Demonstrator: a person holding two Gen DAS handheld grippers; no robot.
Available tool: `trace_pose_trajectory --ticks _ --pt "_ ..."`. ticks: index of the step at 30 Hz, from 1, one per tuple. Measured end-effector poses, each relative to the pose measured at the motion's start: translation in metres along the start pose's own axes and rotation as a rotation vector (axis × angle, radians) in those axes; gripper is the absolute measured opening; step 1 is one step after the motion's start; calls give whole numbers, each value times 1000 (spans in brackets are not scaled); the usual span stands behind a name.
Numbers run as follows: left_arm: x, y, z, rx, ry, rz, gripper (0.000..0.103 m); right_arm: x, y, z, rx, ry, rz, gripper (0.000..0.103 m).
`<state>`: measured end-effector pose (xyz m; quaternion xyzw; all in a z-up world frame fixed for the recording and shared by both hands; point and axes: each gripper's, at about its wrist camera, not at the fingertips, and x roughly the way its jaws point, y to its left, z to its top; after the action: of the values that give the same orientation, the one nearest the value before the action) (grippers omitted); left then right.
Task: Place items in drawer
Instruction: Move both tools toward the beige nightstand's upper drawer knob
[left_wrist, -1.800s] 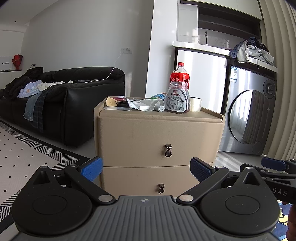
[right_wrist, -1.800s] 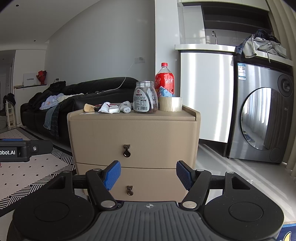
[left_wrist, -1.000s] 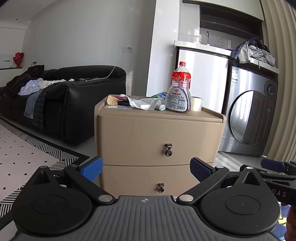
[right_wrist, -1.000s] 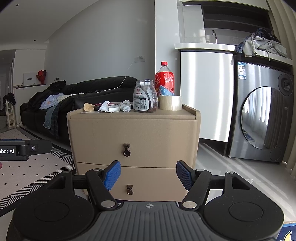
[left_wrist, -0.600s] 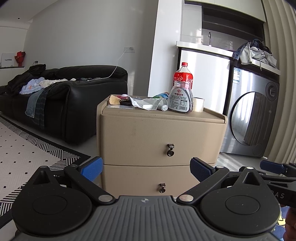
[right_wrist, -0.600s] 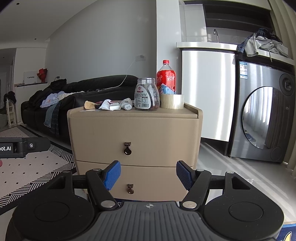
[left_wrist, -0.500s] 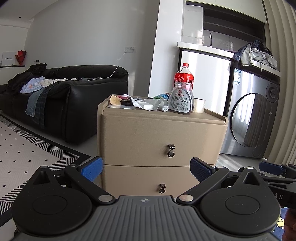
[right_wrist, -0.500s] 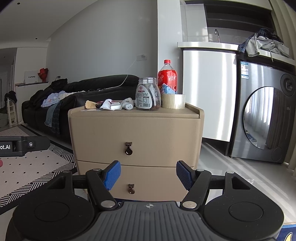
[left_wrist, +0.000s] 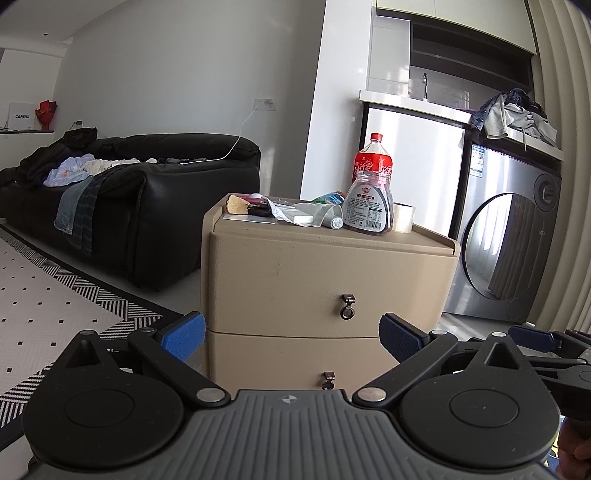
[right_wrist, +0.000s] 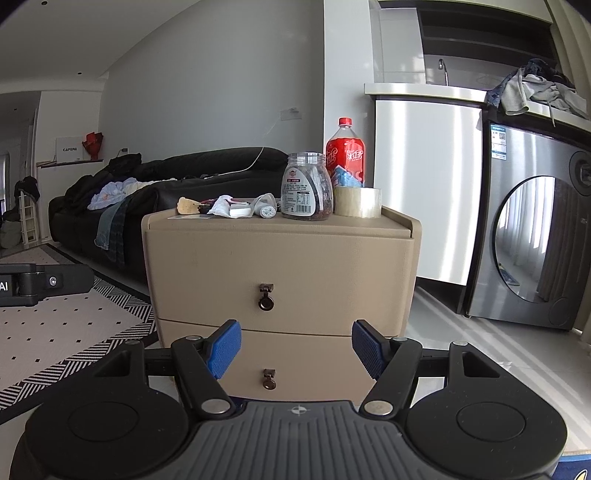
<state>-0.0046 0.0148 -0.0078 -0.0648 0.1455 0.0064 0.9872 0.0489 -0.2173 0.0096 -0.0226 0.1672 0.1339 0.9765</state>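
Observation:
A beige two-drawer cabinet stands straight ahead, both drawers closed, each with a small ring pull. On its top sit a clear jar, a red soda bottle, a tape roll and a pile of small packets and wrappers. My left gripper is open and holds nothing, some way short of the cabinet. My right gripper is open too, level with the seam between the drawers.
A black sofa strewn with clothes stands left of the cabinet, with a patterned rug in front. A washing machine and a white counter unit stand at the right. Bare floor lies right of the cabinet.
Both grippers have drifted slightly closer to the cabinet and a little to the left, so it looms larger. The jaws have stayed open throughout.

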Motion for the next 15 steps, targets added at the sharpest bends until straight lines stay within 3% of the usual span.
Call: trace_pose_trajectory --ticks 15 --pt "0 7 -3 1 -18 6 103 19 4 0 2 -4 17 70"
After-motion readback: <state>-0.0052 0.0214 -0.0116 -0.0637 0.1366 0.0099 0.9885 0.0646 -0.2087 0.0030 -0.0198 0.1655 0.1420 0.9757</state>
